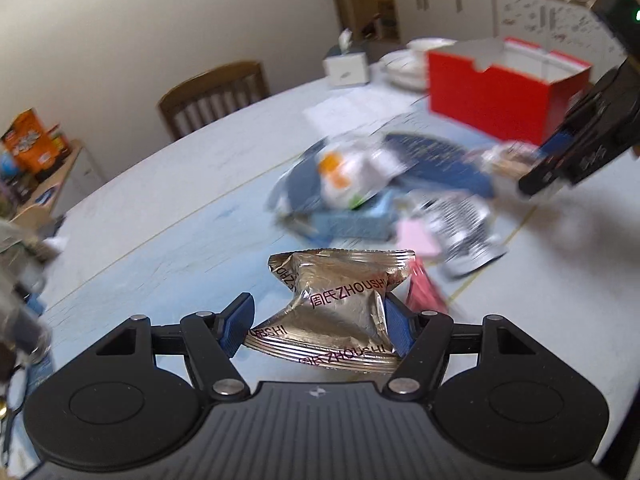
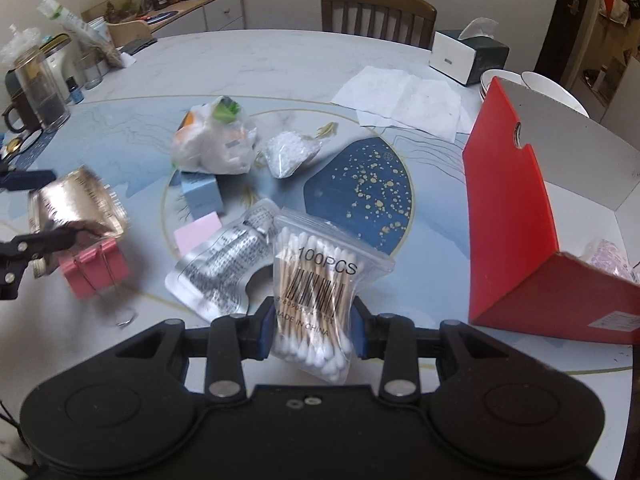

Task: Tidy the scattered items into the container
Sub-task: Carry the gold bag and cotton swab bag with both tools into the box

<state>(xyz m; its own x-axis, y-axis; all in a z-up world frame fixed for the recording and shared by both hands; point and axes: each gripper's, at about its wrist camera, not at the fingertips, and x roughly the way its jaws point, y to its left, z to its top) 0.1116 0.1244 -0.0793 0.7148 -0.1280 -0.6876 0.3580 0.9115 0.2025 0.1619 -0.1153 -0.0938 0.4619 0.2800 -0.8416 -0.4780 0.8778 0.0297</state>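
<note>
At the far left of the right wrist view, the left gripper reaches in from the picture's edge, tilted downward over the worktop, its fingers pinching a gold foil snack packet held clear of the surface. In its own camera the same packet sits squeezed at the waist between the blue pads, crumpled into an hourglass shape (the printed brand reads ZHOUSHI). Just below the packet lies a pink binder clip on the worktop.

Toward the middle, the loose things lie close together: a knotted white plastic bag, a small bag of white beads beside it, a pale blue box, a pink sticky pad and a silver printed pouch.

Next comes the right gripper, pointing steeply down with its fingers pressed onto a clear bag of cotton swabs (marked 100PCS), gripping its lower half and holding it lifted above the silver pouch. From the left wrist view this gripper shows at the right edge, angled down, blurred.

At the right stands the red box, the container, open at the top with a grey inside; something pale and pinkish lies within it, too unclear to name. Behind are a tissue box, white bowls and a wooden chair.
</note>
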